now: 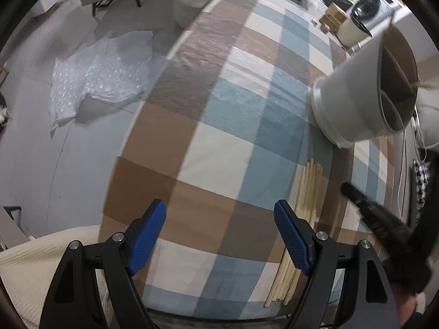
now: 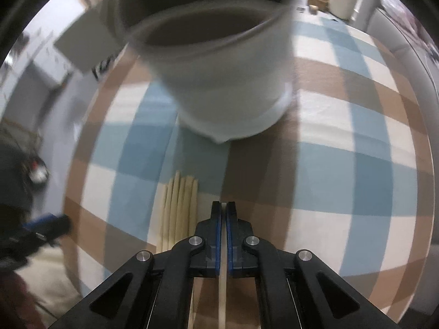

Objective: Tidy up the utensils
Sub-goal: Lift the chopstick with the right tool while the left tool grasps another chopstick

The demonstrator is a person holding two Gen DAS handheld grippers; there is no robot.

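Note:
A white utensil holder point(image 1: 354, 96) with a divided brown inside stands on the checked tablecloth point(image 1: 219, 109); it looms large and blurred in the right wrist view point(image 2: 227, 82). Several pale wooden chopsticks point(image 1: 307, 192) lie side by side on the cloth in front of it, also seen in the right wrist view point(image 2: 178, 211). My left gripper point(image 1: 219, 235) is open and empty, left of the chopsticks. My right gripper point(image 2: 223, 213) is shut on a single pale chopstick point(image 2: 222, 296), near the holder. It shows dark at the right of the left wrist view point(image 1: 378, 219).
The table edge point(image 1: 131, 142) runs along the left, with grey floor and crumpled clear plastic point(image 1: 101, 76) beyond. A cream cushion point(image 1: 27, 260) lies at lower left. Chairs, boxes and a washing machine point(image 1: 367, 5) stand far back.

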